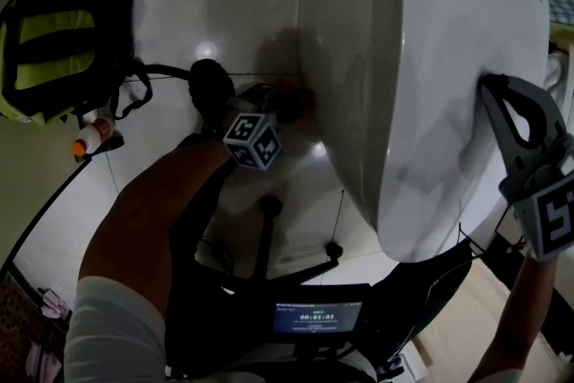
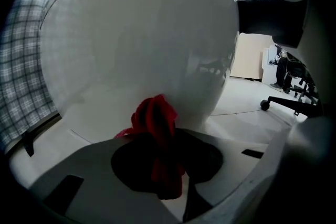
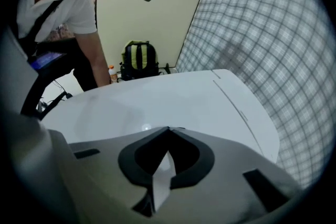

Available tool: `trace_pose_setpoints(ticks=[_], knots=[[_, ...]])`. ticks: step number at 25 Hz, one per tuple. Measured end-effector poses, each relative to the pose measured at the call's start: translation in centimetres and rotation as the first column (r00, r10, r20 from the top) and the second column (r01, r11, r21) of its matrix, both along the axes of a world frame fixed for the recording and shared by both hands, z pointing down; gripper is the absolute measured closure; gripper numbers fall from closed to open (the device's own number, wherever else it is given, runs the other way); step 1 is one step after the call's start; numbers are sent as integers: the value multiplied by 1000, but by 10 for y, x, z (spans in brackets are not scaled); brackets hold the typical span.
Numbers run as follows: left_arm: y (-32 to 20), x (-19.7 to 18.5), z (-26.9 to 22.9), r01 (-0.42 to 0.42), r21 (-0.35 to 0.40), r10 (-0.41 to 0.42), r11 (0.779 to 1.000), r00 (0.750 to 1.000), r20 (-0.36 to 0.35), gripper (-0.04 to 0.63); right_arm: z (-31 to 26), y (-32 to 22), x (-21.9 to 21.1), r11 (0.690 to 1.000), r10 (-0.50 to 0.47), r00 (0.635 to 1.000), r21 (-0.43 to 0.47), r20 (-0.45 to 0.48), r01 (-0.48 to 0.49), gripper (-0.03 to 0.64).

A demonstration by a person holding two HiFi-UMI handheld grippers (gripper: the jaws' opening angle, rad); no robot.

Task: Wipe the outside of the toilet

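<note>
The white toilet [image 1: 430, 58] fills the middle and right of the head view. My left gripper [image 1: 280, 106] reaches in low beside the bowl and is shut on a bunched red cloth [image 1: 296, 99]. In the left gripper view the red cloth [image 2: 155, 123] sticks out between the jaws, close against the curved underside of the toilet bowl [image 2: 136, 44]. My right gripper [image 1: 491, 87] is shut with nothing in it, its tips at the smooth top of the toilet. In the right gripper view the closed tips of the right gripper [image 3: 168, 128] lie over the white toilet lid [image 3: 173, 94].
A black and yellow backpack [image 1: 54, 40] and a small bottle [image 1: 92, 137] sit on the floor at the left. A checked wall [image 3: 262, 34] stands behind the toilet. An office chair base [image 2: 294, 102] stands farther off on the floor. A chest device with a lit screen [image 1: 318, 317] hangs below.
</note>
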State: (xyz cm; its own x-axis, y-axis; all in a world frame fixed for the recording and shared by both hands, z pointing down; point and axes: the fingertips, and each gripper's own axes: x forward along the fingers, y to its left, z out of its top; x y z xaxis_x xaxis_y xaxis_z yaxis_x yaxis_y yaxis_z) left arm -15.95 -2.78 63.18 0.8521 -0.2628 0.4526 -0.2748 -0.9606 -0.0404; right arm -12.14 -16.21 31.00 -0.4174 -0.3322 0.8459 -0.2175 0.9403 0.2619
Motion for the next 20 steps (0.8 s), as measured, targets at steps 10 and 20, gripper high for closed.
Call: trace_pose_setpoints(ticks=[10,20], knots=[[30,10,-7,-72,-5,72,997,997,22,509,4,103,-49,973,-166,982,-179,-90,148,613],[41,15,-8,-111,-1,111,994,993,41,509,9,110,-64,965,-165,982,-223,-97,140,612]])
